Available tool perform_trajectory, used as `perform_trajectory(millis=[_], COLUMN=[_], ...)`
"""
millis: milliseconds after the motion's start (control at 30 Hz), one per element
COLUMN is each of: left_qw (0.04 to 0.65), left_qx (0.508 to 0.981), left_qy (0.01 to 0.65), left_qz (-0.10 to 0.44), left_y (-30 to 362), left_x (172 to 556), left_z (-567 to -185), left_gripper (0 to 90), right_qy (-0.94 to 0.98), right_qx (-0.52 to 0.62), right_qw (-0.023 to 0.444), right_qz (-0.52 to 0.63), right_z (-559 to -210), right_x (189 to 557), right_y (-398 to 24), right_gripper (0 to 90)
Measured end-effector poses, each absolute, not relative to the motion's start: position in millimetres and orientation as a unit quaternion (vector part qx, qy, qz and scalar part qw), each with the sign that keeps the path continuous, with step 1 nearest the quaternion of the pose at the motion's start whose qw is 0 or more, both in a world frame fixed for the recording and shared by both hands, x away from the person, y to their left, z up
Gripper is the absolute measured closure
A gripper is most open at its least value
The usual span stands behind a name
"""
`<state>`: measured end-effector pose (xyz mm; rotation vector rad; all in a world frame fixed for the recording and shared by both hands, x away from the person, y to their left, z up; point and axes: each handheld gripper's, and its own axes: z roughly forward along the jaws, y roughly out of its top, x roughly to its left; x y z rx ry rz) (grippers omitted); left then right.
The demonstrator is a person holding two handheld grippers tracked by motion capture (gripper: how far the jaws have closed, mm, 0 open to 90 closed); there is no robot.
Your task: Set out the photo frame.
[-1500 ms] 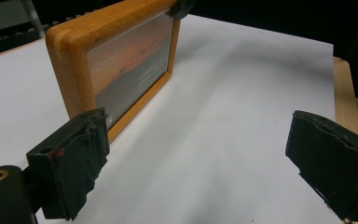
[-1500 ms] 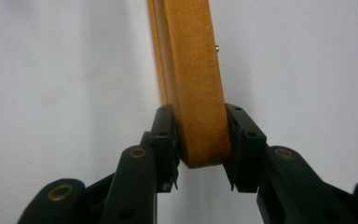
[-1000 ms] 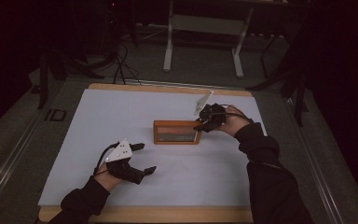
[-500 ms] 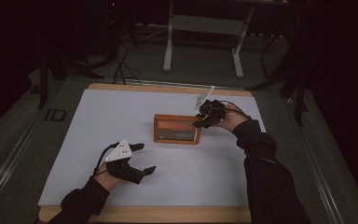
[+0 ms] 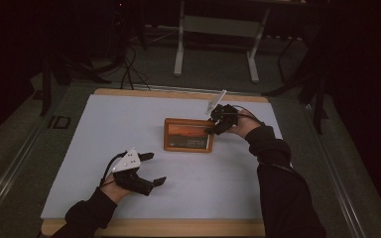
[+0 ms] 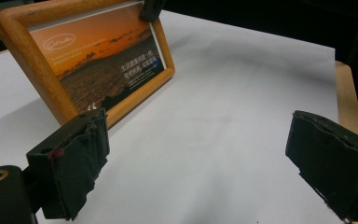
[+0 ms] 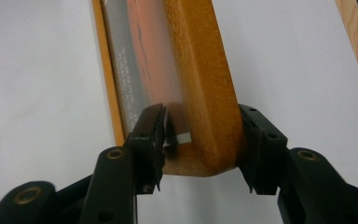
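Observation:
A wooden picture frame [image 5: 188, 135] with a sunset photo rests on the white sheet, its face leaning back toward the far side. In the left gripper view the frame [image 6: 98, 60] stands at the upper left, well ahead of the jaws. My right gripper [image 5: 212, 128] is at the frame's right end. Its jaws have just been opening and straddle the frame's corner [image 7: 200, 70], the pads of the right gripper [image 7: 200, 144] loose beside the wood. My left gripper [image 5: 157, 168] rests low near the front left, wide open and holding nothing, as its own view [image 6: 205, 172] confirms.
The white sheet [image 5: 129, 124] covers most of a wood-edged table [image 5: 178, 228]. Dark floor, cables and a metal stand [image 5: 181, 49] lie beyond the far edge. A person's dark sleeves [image 5: 278, 188] come in from the bottom.
The right gripper's jaws have widened around the frame's corner. The frame shows more of its face than before, its top edge tipped farther back. The left gripper has not moved.

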<state>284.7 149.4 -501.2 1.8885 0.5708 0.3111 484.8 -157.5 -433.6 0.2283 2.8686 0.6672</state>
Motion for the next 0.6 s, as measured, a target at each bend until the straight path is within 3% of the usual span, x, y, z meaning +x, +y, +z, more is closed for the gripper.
perform_trajectory(millis=[600], left_qw=[0.544], left_qx=[0.794], left_qy=[0.239], left_qz=[0.127], left_y=[149.1], left_x=[284.7], left_z=[-501.3], left_gripper=[6.7], right_qy=[0.967], right_qx=[0.079], right_qw=[0.099], right_qz=[0.222], right_z=[-436.1], right_x=[490.1], right_y=[-155.7], right_gripper=[49.9])
